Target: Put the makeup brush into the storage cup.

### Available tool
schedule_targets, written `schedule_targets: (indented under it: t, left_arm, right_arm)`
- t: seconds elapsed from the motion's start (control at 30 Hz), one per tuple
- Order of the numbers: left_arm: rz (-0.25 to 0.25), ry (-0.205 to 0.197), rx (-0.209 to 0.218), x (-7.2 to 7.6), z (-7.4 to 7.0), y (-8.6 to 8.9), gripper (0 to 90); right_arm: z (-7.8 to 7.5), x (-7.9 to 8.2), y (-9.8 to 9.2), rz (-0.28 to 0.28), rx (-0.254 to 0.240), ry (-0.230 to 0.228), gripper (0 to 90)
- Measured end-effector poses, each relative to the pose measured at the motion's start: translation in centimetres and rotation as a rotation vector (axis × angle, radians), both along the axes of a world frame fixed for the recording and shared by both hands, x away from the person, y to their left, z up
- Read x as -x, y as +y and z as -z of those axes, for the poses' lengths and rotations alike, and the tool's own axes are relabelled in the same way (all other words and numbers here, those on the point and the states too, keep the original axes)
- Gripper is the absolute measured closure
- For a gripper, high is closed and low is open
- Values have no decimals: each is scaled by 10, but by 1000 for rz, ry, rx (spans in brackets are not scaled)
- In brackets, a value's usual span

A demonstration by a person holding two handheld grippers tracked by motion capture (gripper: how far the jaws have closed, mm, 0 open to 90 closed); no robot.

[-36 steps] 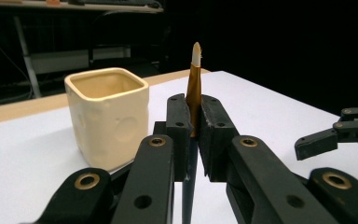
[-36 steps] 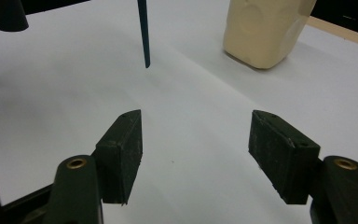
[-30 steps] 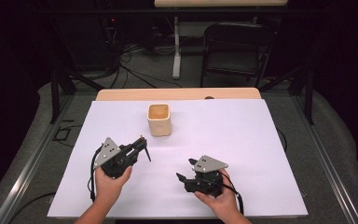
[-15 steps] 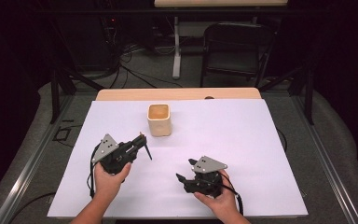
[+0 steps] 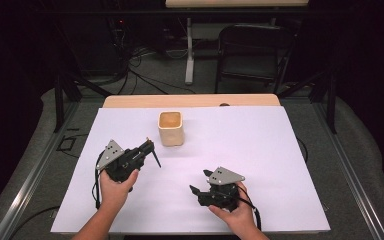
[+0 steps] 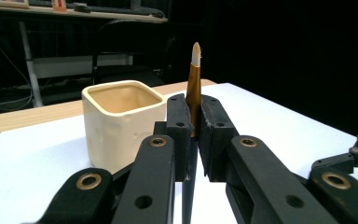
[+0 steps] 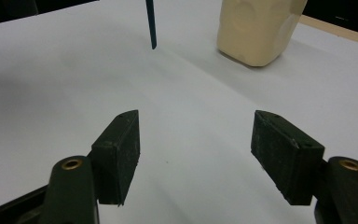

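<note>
So, nearest the person's edge of the worktop (image 5: pixel 280 165) sits the right claw (image 5: pixel 196 190), low over the white sheet with its jaws spread wide and nothing but bare paper between them. In the right gripper view the two black pads (image 7: pixel 119 151) stand well apart, aimed across the sheet toward the cup.

A bit further in and over on the left, the left claw (image 5: pixel 150 148) is clamped on a brush (image 6: pixel 193 88). In the left gripper view the pads squeeze the gold ferrule right in the middle, with the pale tip sticking up above the jaws and the dark handle running down below them. From the high view the thin dark handle angles down toward the sheet, and in the right gripper view its end hangs just above the paper, not clearly touching it.

Past that, the cream square cup (image 5: pixel 171 128) stands upright on the sheet, near the far edge of the worktop, open top up, looks empty inside. The brush is close to it but apart from it, off to the cup's near-left side.

Beyond the worktop there's a dark chair (image 5: pixel 252 55) and some cables on the floor.
</note>
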State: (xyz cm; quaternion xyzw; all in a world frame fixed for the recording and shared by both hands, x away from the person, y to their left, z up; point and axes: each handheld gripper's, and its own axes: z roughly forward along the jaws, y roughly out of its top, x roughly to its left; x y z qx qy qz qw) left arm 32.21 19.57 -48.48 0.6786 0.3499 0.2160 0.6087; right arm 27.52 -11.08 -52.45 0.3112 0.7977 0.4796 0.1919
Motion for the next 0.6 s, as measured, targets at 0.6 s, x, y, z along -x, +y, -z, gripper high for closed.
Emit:
schedule_targets:
  t: [0.6]
  left_arm:
    - [14, -30, -22, -12, -22, -7, 835]
  right_arm:
    - [1, 1, -4, -2, -26, -8, 320]
